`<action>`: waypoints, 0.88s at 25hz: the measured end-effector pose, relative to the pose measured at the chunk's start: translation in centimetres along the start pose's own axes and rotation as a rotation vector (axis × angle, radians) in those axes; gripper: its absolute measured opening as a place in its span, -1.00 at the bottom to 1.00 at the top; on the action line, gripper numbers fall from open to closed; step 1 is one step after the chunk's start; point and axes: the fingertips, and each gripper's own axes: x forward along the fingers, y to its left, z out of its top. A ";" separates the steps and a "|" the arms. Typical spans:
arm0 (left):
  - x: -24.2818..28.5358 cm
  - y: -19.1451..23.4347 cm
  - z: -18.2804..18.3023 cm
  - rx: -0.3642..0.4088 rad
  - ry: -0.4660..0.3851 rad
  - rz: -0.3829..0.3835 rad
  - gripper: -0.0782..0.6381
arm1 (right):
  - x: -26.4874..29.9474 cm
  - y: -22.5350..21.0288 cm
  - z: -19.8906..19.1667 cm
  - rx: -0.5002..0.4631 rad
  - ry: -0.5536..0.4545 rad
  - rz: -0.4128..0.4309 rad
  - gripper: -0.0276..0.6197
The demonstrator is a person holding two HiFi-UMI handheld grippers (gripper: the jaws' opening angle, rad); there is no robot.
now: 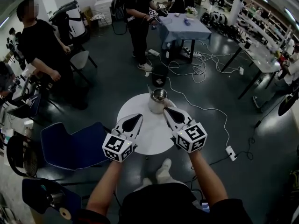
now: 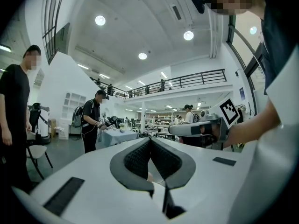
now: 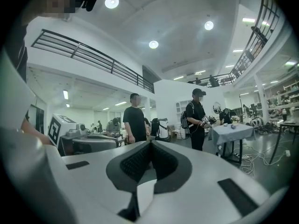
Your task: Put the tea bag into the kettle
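Note:
A shiny metal kettle (image 1: 159, 100) stands with its top open at the far edge of a small round white table (image 1: 149, 136). No tea bag shows in any view. My left gripper (image 1: 136, 119) hovers over the table's left part, jaws closed tip to tip with nothing between them. To its right, my right gripper (image 1: 167, 113) sits just in front of the kettle, also shut and empty. Both gripper views look level across the room, over the left gripper (image 2: 150, 141) and the right gripper (image 3: 151, 145), and neither shows the kettle.
A blue chair (image 1: 70, 146) stands left of the table. A person in black (image 1: 44, 55) stands at the far left, another (image 1: 138, 13) by a cloth-covered table (image 1: 184, 27). White cables (image 1: 196, 64) and a power strip (image 1: 231, 153) lie on the dark floor.

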 end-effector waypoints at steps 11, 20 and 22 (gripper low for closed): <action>-6.9 -0.2 1.3 0.004 -0.047 0.012 -0.74 | -1.5 6.8 0.9 -0.017 -0.017 -0.003 -0.86; -10.9 0.5 1.9 0.000 -0.070 0.018 -0.74 | -1.6 11.0 1.6 -0.030 -0.030 0.001 -0.86; -11.2 0.1 1.9 0.001 -0.073 0.015 -0.74 | -2.1 11.4 1.3 -0.034 -0.026 0.004 -0.86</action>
